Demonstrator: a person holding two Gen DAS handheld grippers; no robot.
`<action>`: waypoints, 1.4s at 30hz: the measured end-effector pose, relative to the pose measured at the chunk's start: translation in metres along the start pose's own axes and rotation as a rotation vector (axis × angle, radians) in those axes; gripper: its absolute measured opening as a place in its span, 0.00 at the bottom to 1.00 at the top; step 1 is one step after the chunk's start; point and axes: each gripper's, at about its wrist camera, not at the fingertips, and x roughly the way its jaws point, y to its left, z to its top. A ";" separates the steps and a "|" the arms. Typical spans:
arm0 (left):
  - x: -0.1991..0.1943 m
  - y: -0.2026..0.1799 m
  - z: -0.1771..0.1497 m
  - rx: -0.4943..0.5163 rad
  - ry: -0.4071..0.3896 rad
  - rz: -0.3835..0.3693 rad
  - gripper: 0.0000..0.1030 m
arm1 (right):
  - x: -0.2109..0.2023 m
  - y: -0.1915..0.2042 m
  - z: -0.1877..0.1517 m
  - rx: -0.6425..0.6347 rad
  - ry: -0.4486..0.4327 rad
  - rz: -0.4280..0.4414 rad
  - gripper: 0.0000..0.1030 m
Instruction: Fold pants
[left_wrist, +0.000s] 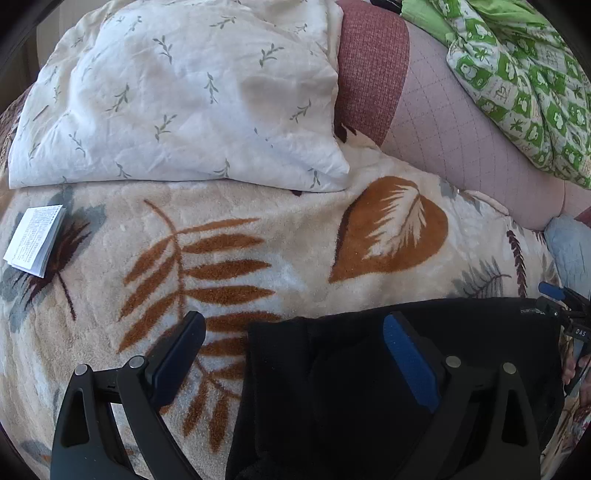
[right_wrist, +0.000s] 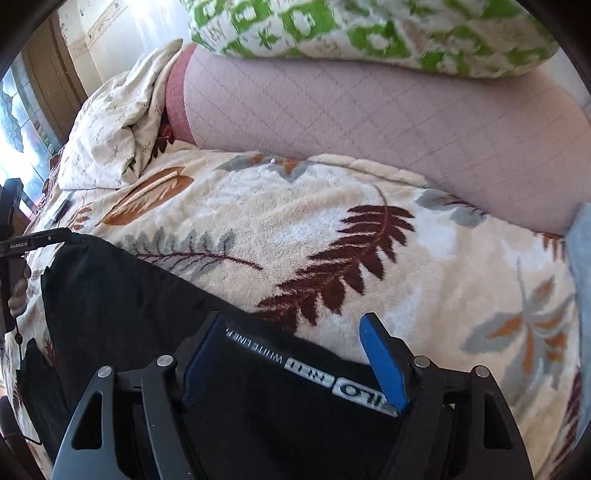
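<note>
Black pants (left_wrist: 406, 369) on blanket (left_wrist: 258, 240), both grippers wide over them.
Left gripper (left_wrist: 295, 332) straddles the pants' left edge; right gripper (right_wrist: 291, 328) straddles the waistband (right_wrist: 295, 363). Fabric looks soft, light, floppy; pinch waistband corners.

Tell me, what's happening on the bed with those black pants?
Someone is folding black pants on a leafy blanket, holding a gripper in each hand. The left gripper is over one edge of the pants, and the right gripper is over the waistband with white lettering. Both have their jaws open, so neither is pinching the cloth yet. A white pillow lies further back.
</note>
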 end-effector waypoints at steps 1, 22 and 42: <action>0.003 -0.002 0.000 0.011 0.007 -0.006 0.94 | 0.004 -0.003 0.000 0.006 0.010 0.018 0.77; -0.026 -0.063 -0.008 0.246 -0.080 0.093 0.14 | -0.013 0.022 -0.022 -0.127 0.021 0.007 0.27; -0.206 -0.129 -0.139 0.491 -0.399 0.147 0.14 | -0.169 0.100 -0.150 -0.093 -0.105 -0.119 0.22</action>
